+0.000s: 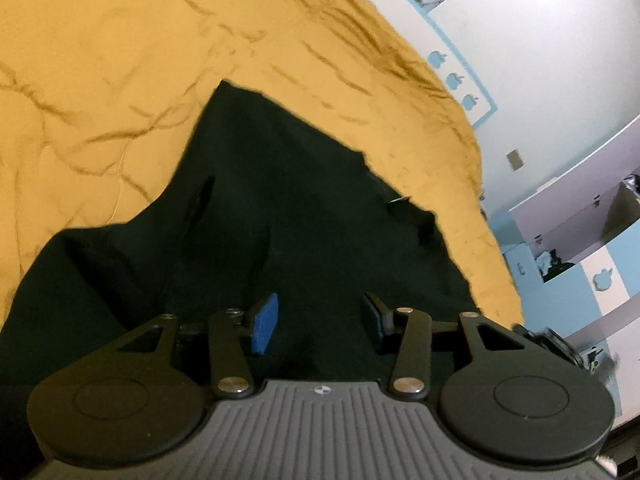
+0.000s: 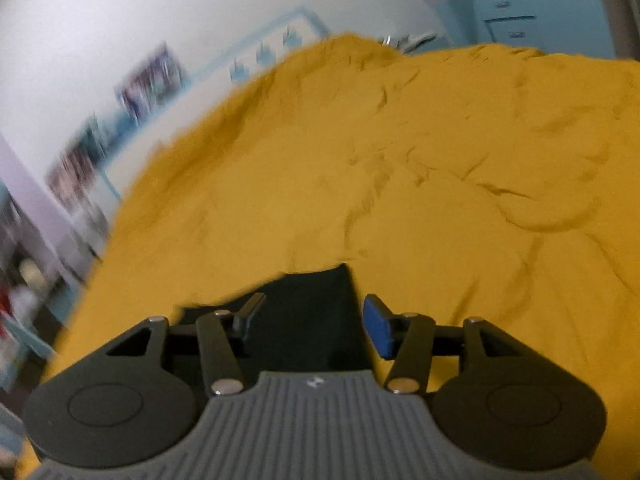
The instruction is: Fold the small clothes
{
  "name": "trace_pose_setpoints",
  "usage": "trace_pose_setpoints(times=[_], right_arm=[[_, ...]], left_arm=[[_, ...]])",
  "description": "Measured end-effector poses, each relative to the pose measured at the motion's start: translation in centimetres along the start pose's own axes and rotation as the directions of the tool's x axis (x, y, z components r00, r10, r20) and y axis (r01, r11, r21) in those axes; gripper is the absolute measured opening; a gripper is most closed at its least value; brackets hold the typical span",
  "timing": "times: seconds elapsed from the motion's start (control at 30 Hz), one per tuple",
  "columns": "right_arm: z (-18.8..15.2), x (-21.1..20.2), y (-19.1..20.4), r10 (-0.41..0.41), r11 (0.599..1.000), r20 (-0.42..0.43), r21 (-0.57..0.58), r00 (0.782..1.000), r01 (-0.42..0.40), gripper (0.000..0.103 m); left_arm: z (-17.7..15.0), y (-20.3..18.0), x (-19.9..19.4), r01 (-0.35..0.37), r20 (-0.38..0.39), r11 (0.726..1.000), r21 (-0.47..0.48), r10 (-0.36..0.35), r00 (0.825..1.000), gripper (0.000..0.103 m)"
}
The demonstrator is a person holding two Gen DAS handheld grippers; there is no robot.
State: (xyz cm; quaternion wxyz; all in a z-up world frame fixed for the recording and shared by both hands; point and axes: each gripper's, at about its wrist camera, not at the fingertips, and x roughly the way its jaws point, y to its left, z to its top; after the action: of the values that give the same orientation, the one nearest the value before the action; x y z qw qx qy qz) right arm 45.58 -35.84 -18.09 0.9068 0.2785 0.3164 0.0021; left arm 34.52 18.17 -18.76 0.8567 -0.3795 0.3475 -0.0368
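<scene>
A black garment (image 1: 280, 208) lies rumpled on a mustard-yellow bedspread (image 1: 100, 60). In the left wrist view it fills the middle, with one corner pointing away. My left gripper (image 1: 320, 320) is open just above the cloth, its blue pads apart with nothing between them. In the right wrist view only a corner of the black garment (image 2: 308, 312) shows, lying between and below the open fingers of my right gripper (image 2: 314, 320). That gripper holds nothing. The yellow bedspread (image 2: 400, 160) fills the rest of that view, which is blurred.
The bed's far edge meets a white wall (image 1: 540, 40) with blue trim and posters. Blue and white shelving (image 1: 580, 240) with small items stands beside the bed. The bedspread is creased all over.
</scene>
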Motion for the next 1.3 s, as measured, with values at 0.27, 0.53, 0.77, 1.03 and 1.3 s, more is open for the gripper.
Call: trace_pose_setpoints(times=[0.27, 0.53, 0.77, 1.03, 1.3], right_arm=[[1.7, 8.2, -1.9, 0.074, 0.997, -0.152, 0.033, 0.986, -0.07, 0.0], [0.0, 8.7, -3.5, -0.047, 0.999, -0.083, -0.022, 0.995, 0.046, 0.0], [1.7, 1.0, -2.8, -0.001, 1.0, 0.006, -0.022, 1.0, 0.001, 0.035], [0.2, -21.2, -2.6, 0.261, 0.953, 0.001, -0.157, 0.965, -0.258, 0.05], [-8.7, -35.6, -9.9, 0.37, 0.896, -0.198, -0.182, 0.908, -0.405, 0.05]], left_arm=[[-0.2, 1.0, 1.5, -0.011, -0.031, 1.0, 0.017, 0.011, 0.999, 0.052], [-0.2, 1.4, 1.9, 0.001, -0.047, 1.0, 0.019, 0.0, 0.999, 0.051], [0.6, -1.7, -1.8, 0.007, -0.025, 0.994, 0.106, -0.004, 1.0, 0.052], [-3.3, -3.1, -14.8, 0.134, 0.009, 0.97, 0.204, -0.139, 0.99, 0.059], [-8.7, 2.1, -24.9, 0.142, -0.027, 0.947, 0.288, -0.14, 0.99, 0.06]])
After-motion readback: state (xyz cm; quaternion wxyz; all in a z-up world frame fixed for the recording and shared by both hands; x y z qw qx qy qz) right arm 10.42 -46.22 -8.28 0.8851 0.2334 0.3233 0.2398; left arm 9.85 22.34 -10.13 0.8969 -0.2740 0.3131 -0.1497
